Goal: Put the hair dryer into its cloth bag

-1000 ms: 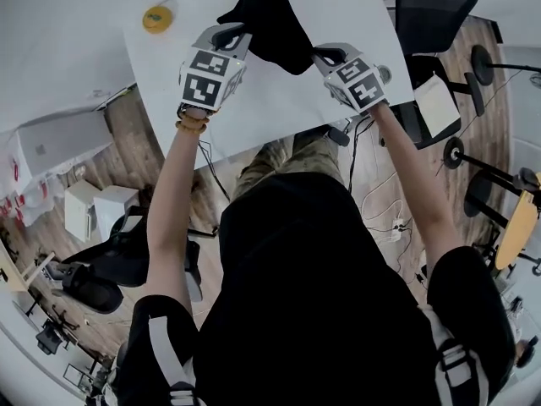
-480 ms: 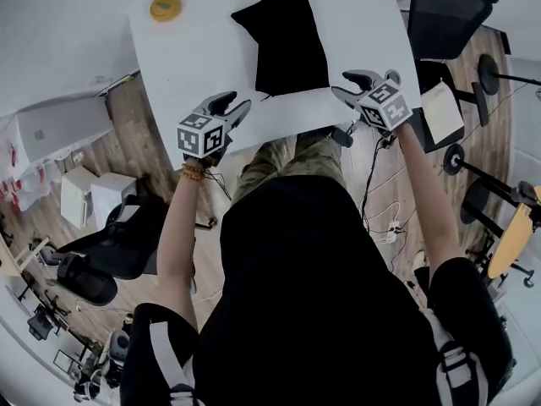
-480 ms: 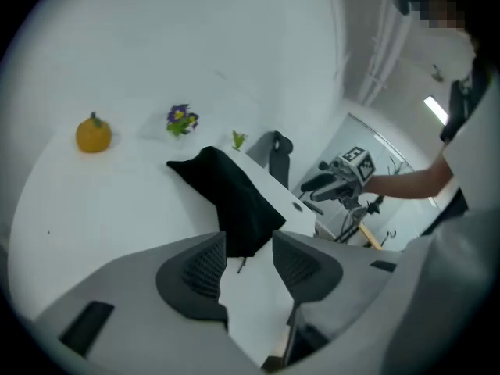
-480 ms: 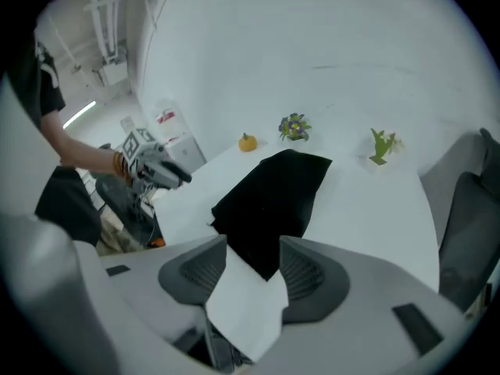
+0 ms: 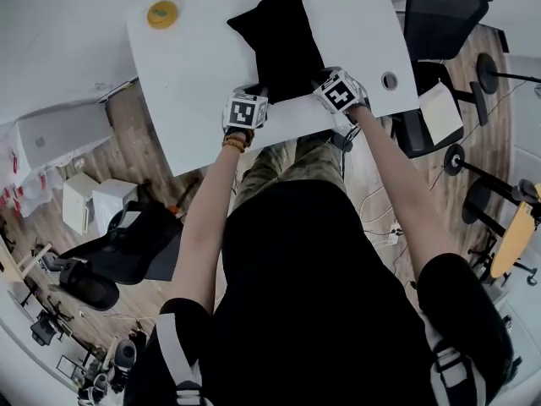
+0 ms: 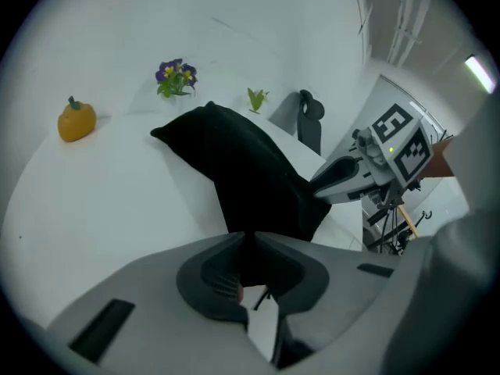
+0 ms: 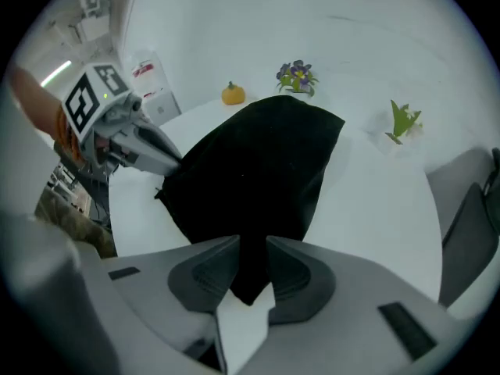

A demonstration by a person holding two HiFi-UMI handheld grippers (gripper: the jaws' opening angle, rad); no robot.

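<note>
The bag lies on the table and stretches away from both sets of fingers. The left gripper is closing on one near corner. Black cloth sits right between its fingers, pinched at the tips. The right gripper is closing on the other near corner, and a fold of cloth fills the gap between its fingers.

I see no dryer anywhere. The bag looks fat and puffy (so I think the dryer is already inside). If so, the big job is done. What may be left is tidying the bag or closing its mouth.

The head view shows the whole bag on the table, but there the marker cubes cover the fingertips. Only the gripper views show the cloth in the fingers. They also show how puffy the bag is, rising just past the fingers, with flowers far beyond it.
</note>
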